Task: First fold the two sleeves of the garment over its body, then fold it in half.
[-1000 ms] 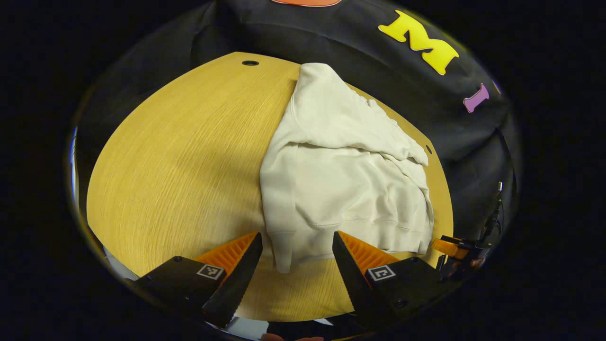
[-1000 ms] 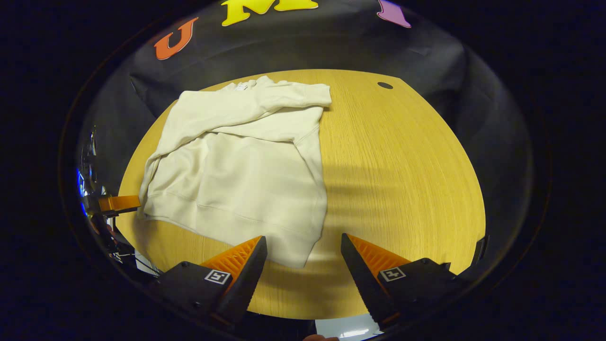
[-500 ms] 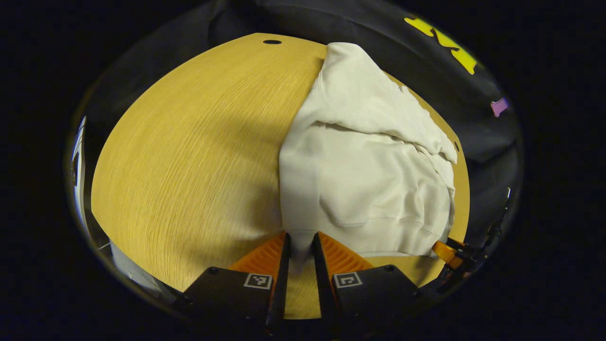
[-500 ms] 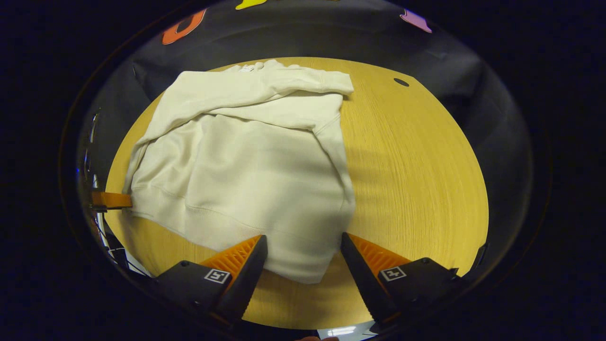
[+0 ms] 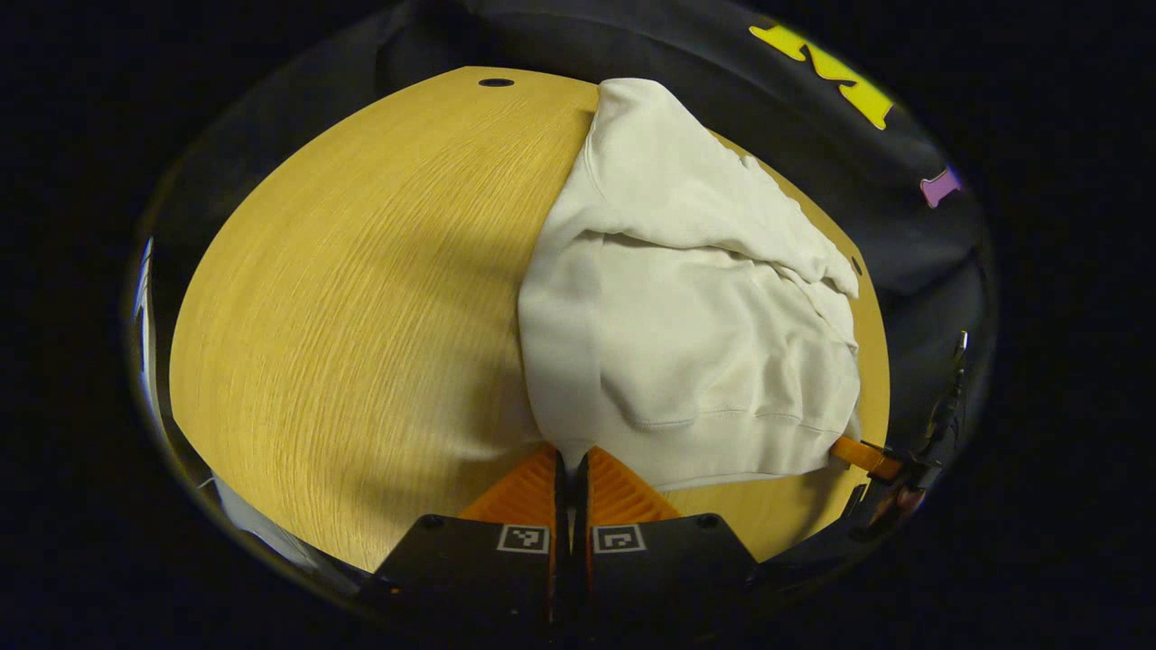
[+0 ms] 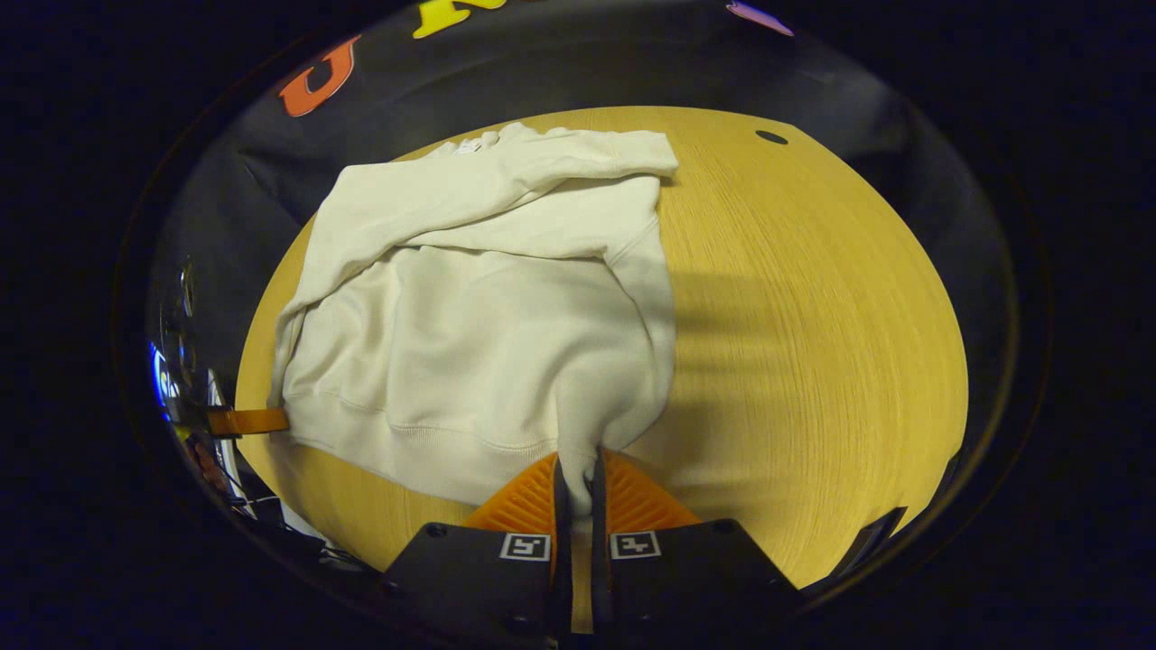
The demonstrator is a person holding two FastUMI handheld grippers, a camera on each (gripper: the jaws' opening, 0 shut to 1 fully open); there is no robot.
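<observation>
At the near edge of a wooden table [image 5: 343, 298], the left gripper [image 5: 571, 469] is pinched tight on one bottom corner of a cream sweatshirt [image 5: 677, 334], its two fingers pressed together with a sliver of hem between them. In the right gripper view, the right gripper [image 6: 578, 474] clamps the opposite bottom corner in the same way, fabric rising in a small peak from between its fingers. The sweatshirt lies flat on the table toward the booth's back side, and both sleeves [image 6: 506, 181] appear already laid across the chest, one stacked over the other near the collar; so the sleeve step looks done and the fold in half is the step in hand. The ribbed hem [image 6: 424, 433] stretches between the two grips, and in each view the other gripper's fingertip shows at the far corner of that hem. To do this well, both corners should probably rise together and travel level toward the collar, keeping the hem taut so the body does not sag or twist between the hands. The lift need only be high enough for the cloth to roll over itself; too much height may drag the folded sleeves out of place. Landing the hem square on the shoulder line, then letting go of both corners at once, would likely leave an even rectangle. Beyond the collar, the table edge meets the dark booth wall [image 6: 560, 81].
</observation>
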